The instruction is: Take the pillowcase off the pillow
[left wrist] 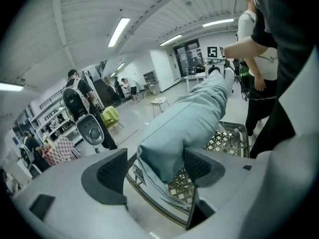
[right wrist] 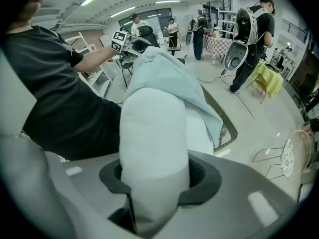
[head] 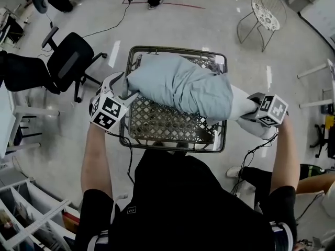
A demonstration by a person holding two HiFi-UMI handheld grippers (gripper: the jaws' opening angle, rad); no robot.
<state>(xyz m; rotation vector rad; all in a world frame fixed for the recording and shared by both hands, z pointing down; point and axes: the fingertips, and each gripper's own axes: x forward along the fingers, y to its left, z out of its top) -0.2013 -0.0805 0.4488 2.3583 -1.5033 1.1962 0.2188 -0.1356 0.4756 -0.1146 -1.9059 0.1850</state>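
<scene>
A pillow lies across the top of a wire basket (head: 172, 146), most of it inside a light blue pillowcase (head: 178, 85). Its bare white end (head: 242, 104) sticks out on the right. My right gripper (head: 250, 111) is shut on that white end, and in the right gripper view the pillow (right wrist: 154, 143) fills the jaws of the right gripper (right wrist: 154, 179), with the pillowcase (right wrist: 164, 78) beyond. My left gripper (head: 124, 88) stands open at the pillowcase's left end. In the left gripper view the blue cloth (left wrist: 184, 123) hangs between the wide jaws of the left gripper (left wrist: 154, 171), with a gap at the left pad.
A black office chair (head: 68, 59) stands left of the basket and a white wire chair (head: 264, 12) at the back right. White shelving (head: 31, 218) is at the lower left. Cables run over the floor. Several people (right wrist: 249, 39) stand around the room.
</scene>
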